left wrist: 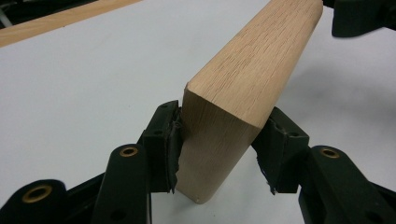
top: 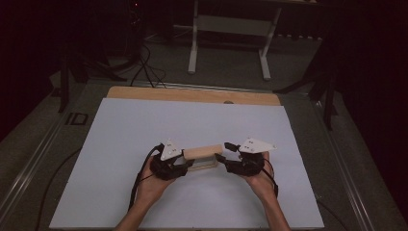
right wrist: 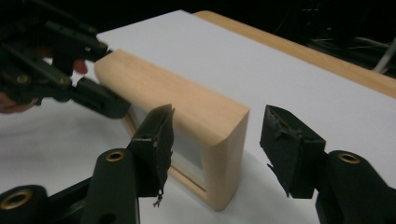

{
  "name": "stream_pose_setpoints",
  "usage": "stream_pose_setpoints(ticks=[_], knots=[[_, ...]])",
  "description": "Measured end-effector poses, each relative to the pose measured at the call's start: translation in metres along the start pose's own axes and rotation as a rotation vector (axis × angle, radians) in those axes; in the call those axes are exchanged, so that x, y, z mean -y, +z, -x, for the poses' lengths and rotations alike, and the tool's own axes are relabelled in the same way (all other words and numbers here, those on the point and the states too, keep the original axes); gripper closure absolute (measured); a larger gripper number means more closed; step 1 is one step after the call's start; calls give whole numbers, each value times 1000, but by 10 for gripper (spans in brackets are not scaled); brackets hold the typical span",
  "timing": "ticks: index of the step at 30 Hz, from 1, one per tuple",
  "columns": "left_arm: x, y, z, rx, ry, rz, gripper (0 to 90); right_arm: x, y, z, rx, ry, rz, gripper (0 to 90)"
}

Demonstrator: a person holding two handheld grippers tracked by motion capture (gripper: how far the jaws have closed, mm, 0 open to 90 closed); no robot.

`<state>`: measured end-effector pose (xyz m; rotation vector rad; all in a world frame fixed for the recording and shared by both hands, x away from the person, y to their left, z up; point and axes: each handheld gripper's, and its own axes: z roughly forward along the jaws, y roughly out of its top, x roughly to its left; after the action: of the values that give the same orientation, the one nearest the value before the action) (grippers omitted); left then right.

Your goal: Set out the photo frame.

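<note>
Right gripper view: wooden frame's [right wrist: 187, 116] inset panel

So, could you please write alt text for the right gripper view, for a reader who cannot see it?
A wooden frame stands upright on a white table, its near end between the open black fingers of the right gripper, which do not press it. At its far end, the left gripper holds the frame.

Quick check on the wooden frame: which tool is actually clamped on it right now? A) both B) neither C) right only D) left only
D. In the left gripper view the left tool pinches the end of the wooden frame between both pads, while in the right gripper view the right tool stands open around the other end, with a clear gap on one side.
</note>
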<state>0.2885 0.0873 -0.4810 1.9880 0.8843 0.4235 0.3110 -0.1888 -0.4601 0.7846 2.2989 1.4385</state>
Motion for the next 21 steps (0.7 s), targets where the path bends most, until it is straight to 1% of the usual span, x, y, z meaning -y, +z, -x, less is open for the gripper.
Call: stream_pose_setpoints(ticks=[3,6,11,14,18,21], knots=[[0,0,0,0,-3,1,525,2,3,-1,-22,-19,-10,403],[0,0,0,0,0,0,525,4,7,0,-33,-21,-28,390],[0,0,0,-1,-3,1,523,6,12,0,-42,-30,-46,387],[0,0,0,-1,-2,0,521,8,16,2,-52,-27,-60,383],[0,1,0,0,-2,0,520,10,22,5,-60,-44,-78,379],[0,1,0,0,-2,0,520,10,27,6,-65,-47,-87,380]])
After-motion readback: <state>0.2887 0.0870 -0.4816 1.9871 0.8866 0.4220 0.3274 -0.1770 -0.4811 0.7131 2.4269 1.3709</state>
